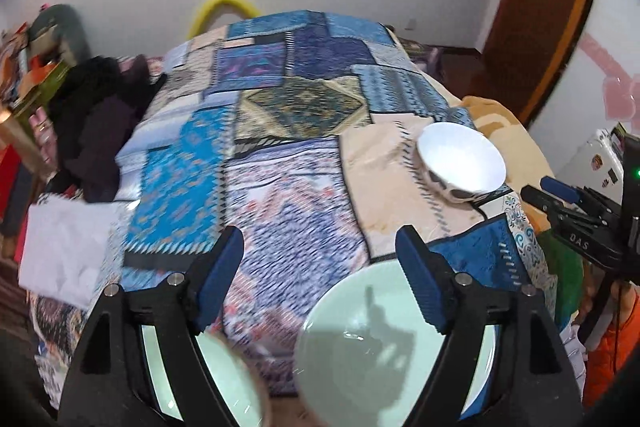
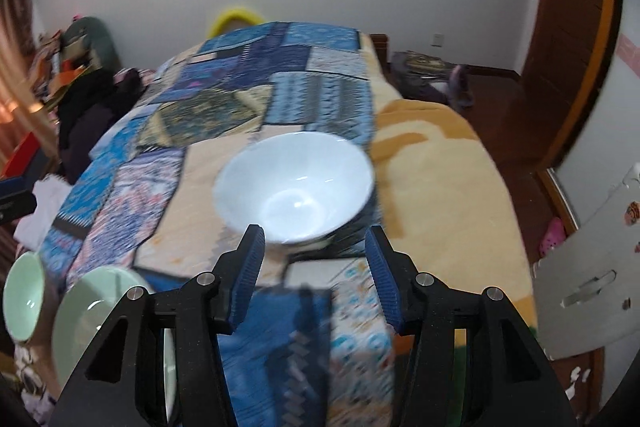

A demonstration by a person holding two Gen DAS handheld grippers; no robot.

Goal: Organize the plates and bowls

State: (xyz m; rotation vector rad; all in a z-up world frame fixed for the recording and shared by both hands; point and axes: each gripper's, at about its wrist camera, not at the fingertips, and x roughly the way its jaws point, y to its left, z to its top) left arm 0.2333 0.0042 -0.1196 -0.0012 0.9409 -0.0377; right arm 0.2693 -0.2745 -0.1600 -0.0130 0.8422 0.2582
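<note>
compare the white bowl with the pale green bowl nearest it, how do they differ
The white bowl is white inside with a dark pattern on its outer wall; the green bowl is plain pale green inside. The white bowl sits further up the patchwork cloth, ahead of the right gripper; the green one lies at the near edge. Both are empty, round and open side up.
</note>
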